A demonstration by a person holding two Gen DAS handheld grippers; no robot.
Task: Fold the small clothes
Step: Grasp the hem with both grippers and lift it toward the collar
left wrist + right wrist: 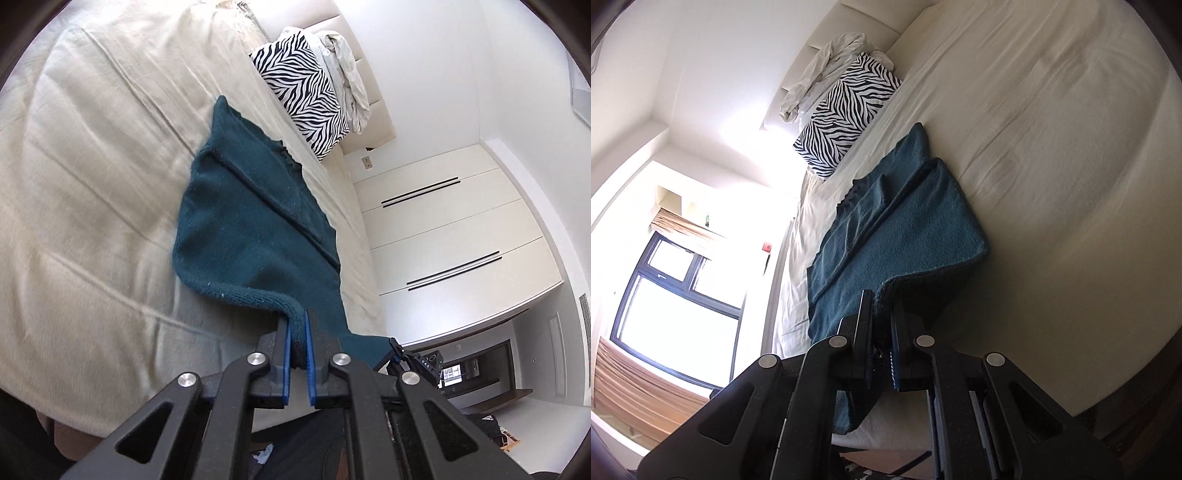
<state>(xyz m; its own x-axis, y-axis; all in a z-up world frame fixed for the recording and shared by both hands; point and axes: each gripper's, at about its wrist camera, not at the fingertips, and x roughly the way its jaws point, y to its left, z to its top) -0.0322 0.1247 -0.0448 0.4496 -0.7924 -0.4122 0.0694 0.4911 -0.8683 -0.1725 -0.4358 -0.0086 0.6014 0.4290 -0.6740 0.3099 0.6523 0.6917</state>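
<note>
Garment: fuzzy teal knit sweater (240,221), spread at frame centre on creased cream bedsheet (92,184).
Left gripper (299,332): thick rolled hem is pinched.
Right gripper (882,317): another edge is clamped.

Bedroom with white walls (443,55). Bed (92,166) under cream sheet; zebra-print pillow (303,92) against padded headboard (849,22). White wardrobe doors (443,229), black handles. Dark-framed window (672,302), strong daylight, tan curtain (639,398).

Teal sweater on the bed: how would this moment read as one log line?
step: lifting near edge | left claw: shut on teal sweater | right claw: shut on it | far part: on bed | zebra pillow: untouched
</note>
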